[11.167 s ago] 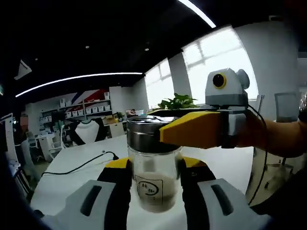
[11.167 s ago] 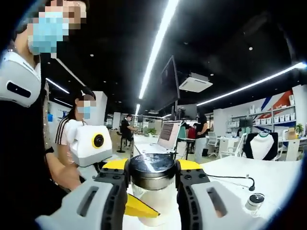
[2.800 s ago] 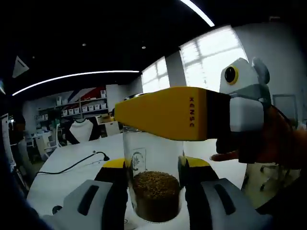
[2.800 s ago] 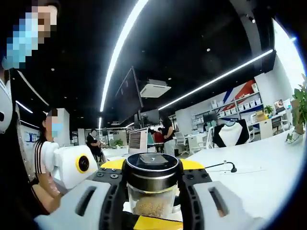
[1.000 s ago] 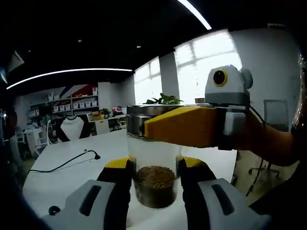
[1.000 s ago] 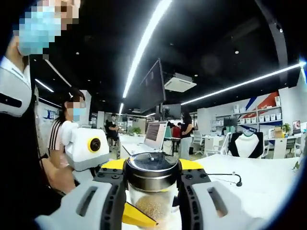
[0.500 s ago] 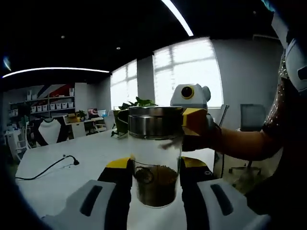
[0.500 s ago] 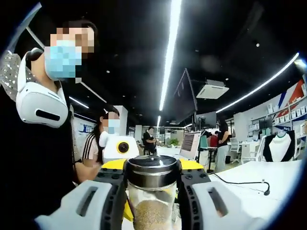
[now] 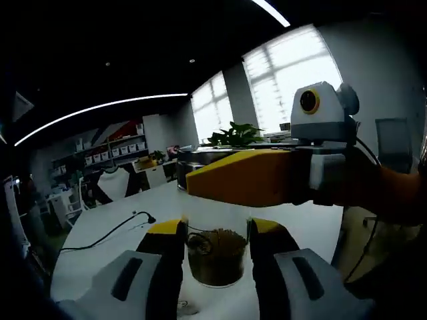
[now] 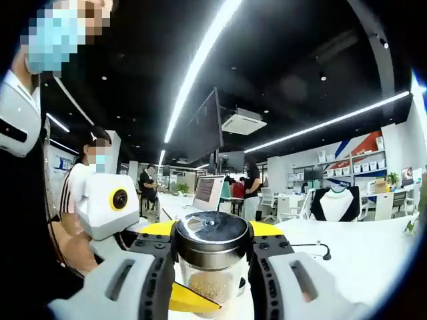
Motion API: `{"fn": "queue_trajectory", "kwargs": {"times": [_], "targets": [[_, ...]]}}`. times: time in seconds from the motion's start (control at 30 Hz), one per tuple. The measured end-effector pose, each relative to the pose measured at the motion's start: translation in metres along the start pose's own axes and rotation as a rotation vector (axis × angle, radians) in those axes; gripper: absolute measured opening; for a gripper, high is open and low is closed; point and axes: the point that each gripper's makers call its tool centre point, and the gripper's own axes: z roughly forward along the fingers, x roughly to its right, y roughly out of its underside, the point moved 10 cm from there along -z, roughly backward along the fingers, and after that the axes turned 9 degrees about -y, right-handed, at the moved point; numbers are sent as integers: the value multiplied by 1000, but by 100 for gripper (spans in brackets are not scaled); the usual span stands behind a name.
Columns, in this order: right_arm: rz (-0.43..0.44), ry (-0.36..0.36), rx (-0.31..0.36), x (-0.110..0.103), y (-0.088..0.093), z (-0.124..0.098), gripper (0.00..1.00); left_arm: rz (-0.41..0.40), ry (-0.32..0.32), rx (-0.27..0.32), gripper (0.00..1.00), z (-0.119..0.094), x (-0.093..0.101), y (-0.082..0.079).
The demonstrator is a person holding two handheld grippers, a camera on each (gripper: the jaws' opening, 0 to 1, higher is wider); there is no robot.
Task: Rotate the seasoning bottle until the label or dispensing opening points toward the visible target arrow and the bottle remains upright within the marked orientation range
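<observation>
A clear glass seasoning bottle [image 9: 215,259] with brown granules stands upright between the jaws of my left gripper [image 9: 215,230], which is shut on its glass body. One yellow finger [image 9: 247,177] of my right gripper crosses in front of the steel lid from the right. In the right gripper view the round steel lid [image 10: 212,239] sits between the jaws of my right gripper [image 10: 212,230], shut on it. A yellow finger [image 10: 190,298] of the left gripper shows below the lid. No label or arrow is readable.
The bottle is over a white table [image 9: 120,233] with a black cable [image 9: 113,230] on it. A potted plant [image 9: 233,133] stands by the windows. A person [image 10: 87,173] sits behind the left gripper, and a laptop [image 10: 205,192] stands on a far desk.
Both views have swung with the hands. The right gripper's yellow finger now crosses the lid in the left gripper view. Both grippers still hold the bottle with brown granules.
</observation>
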Motion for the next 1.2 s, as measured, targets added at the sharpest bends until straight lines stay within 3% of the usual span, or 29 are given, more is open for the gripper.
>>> {"fn": "queue_trajectory", "kwargs": {"times": [0.13,0.37,0.63,0.73,0.8,0.9,0.93,1.07,1.13,1.2], "targets": [[0,-17,-18,3,-1,-1,38,-17,11,2,41,-2,-1,1],[-22,-162,-41,10,-7,-5,37,-20,41,19,40,-6,-2,-1],[-17,-342,-33,25,-9,-14,37,-84,175,18,40,-1,0,-3],[-18,-339,-38,26,-5,-16,38,-19,112,11,40,0,4,-1],[-15,-298,-36,24,-3,-16,38,-43,92,1,39,0,8,0],[20,-133,-62,19,3,-13,38,23,-21,-22,39,2,5,5],[19,-115,-59,18,4,-12,38,29,-29,-23,39,3,5,5],[53,86,-26,6,8,-3,40,60,-70,-21,39,6,8,7],[78,143,-6,2,9,-2,40,64,-73,-16,39,6,8,8],[63,142,-18,-1,7,-1,40,45,-60,-8,39,4,7,8]]}}
